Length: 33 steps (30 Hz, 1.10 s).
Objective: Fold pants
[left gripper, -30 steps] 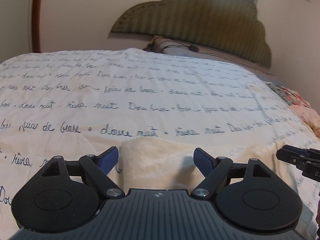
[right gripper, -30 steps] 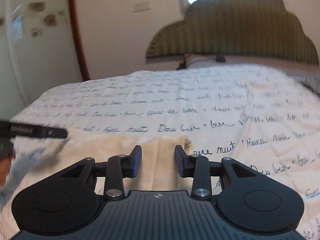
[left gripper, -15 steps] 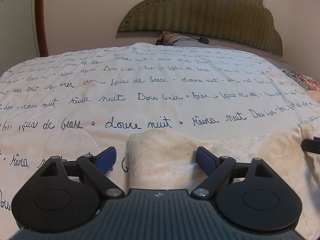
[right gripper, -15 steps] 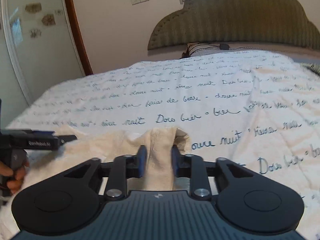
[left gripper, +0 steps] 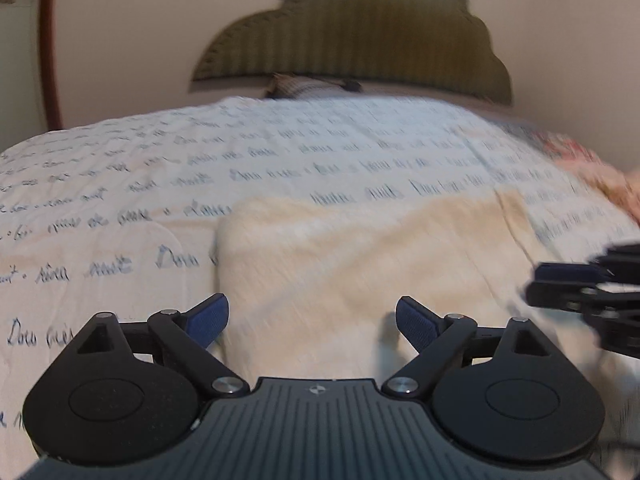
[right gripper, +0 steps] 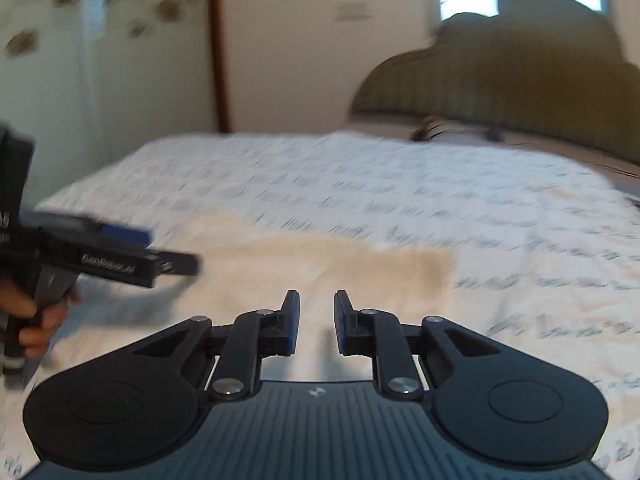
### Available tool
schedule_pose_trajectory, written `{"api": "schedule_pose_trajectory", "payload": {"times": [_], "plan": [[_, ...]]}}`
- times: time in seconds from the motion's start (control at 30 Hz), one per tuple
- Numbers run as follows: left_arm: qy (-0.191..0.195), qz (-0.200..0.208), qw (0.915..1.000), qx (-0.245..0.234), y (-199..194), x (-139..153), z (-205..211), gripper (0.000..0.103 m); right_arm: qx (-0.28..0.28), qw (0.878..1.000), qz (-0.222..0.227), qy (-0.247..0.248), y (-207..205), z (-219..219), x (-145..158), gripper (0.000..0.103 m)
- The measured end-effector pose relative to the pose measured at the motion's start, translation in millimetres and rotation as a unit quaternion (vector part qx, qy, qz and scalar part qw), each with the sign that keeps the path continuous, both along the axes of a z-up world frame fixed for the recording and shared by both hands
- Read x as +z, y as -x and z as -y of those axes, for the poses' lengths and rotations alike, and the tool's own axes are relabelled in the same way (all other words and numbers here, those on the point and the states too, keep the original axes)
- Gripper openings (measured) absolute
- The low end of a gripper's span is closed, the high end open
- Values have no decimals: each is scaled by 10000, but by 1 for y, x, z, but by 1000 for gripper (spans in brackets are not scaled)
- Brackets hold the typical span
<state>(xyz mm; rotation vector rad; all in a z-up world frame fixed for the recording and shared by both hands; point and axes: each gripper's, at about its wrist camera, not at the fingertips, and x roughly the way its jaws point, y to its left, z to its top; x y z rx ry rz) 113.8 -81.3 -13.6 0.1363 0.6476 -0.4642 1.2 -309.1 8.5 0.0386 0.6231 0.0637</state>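
Observation:
Cream pants lie flat in a folded rectangle on the bed; they also show in the right wrist view. My left gripper is wide open and empty above their near left part. My right gripper is open with a narrow gap, empty, above their near right part. The right gripper also shows at the right edge of the left wrist view, and the left gripper at the left of the right wrist view. Both views are motion-blurred.
A white bedspread with blue script covers the bed. A green padded headboard and a pillow stand at the far end. A patterned cloth lies at the right edge. A wall and door frame are at the left.
My right gripper has let go of the pinched pants edge and opened. The pants now lie flat, and both grippers have lifted and pulled back.

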Motion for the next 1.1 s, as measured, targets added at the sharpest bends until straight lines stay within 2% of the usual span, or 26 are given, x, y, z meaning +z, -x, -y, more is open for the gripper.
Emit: {"api": "schedule_pose_trajectory", "payload": {"times": [0.03, 0.07, 0.1, 0.13, 0.17, 0.23, 0.33, 0.37, 0.4, 0.43, 0.47, 0.5, 0.57, 0.63, 0.7, 0.8, 0.87, 0.93, 1.0, 1.1], "plan": [[-166, -4, 9998, -148, 8, -7, 1, 93, 13, 9993, -197, 320, 1, -8, -8, 18], [-349, 105, 9989, -289, 18, -13, 2, 93, -65, 9956, -400, 844, 2, -16, -18, 18], [-490, 313, 9975, -393, 29, -16, 2, 93, -126, 9909, -417, 1272, 6, -20, -27, 25], [-564, 552, 9958, -454, 41, -18, -1, 93, -172, 9907, -344, 1304, 10, -17, -30, 29], [-583, 619, 9951, -510, 46, -17, -5, 92, -321, 9938, -325, 1016, 15, -10, -28, 31], [-495, 566, 9960, -492, 49, -10, -14, 92, -458, 9968, -242, 615, 21, -1, -19, 33], [-155, 431, 9985, -300, 43, -4, -27, 93, -330, 9977, 27, 591, 31, -5, -10, 40], [-161, 266, 9989, -354, 39, -5, -27, 93, -200, 9984, -16, 528, 31, -6, -12, 47], [-223, 79, 9987, -444, 36, -9, -26, 92, -108, 9982, -202, 549, 29, -7, -17, 49], [-195, 32, 9987, -478, 38, -11, -27, 92, -74, 9968, -328, 730, 28, -10, -23, 50], [-128, 68, 9988, -472, 40, -11, -29, 92, -42, 9964, -275, 799, 32, -10, -25, 51], [-83, 80, 9987, -491, 40, -9, -33, 92, -70, 9971, -303, 692, 33, -7, -24, 51], [56, 26, 9988, -476, 34, -5, -39, 93, -125, 9994, -280, 169, 36, 8, -14, 51], [357, -121, 9987, -335, 21, -2, -50, 93, -322, 9985, -96, -426, 39, 31, -7, 53], [789, -451, 9954, -290, 3, -3, -61, 93, -515, 9944, 1, -918, 36, 58, -5, 53], [1506, -1212, 9808, -255, -24, -14, -75, 93, -581, 9858, -147, -1570, 23, 91, -13, 53], [1898, -1446, 9708, -254, -34, -22, -82, 96, -598, 9797, -310, -1887, 11, 104, -24, 53], [2089, -1511, 9655, -377, -37, -23, -86, 99, -573, 9759, -510, -2041, 0, 110, -34, 54], [2169, -1560, 9623, -506, -40, -25, -85, 102, -623, 9760, -606, -1995, -7, 112, -41, 61], [2251, -1604, 9586, -679, -43, -27, -81, 103, -412, 9656, -607, -2495, -11, 116, -48, 63]]}}
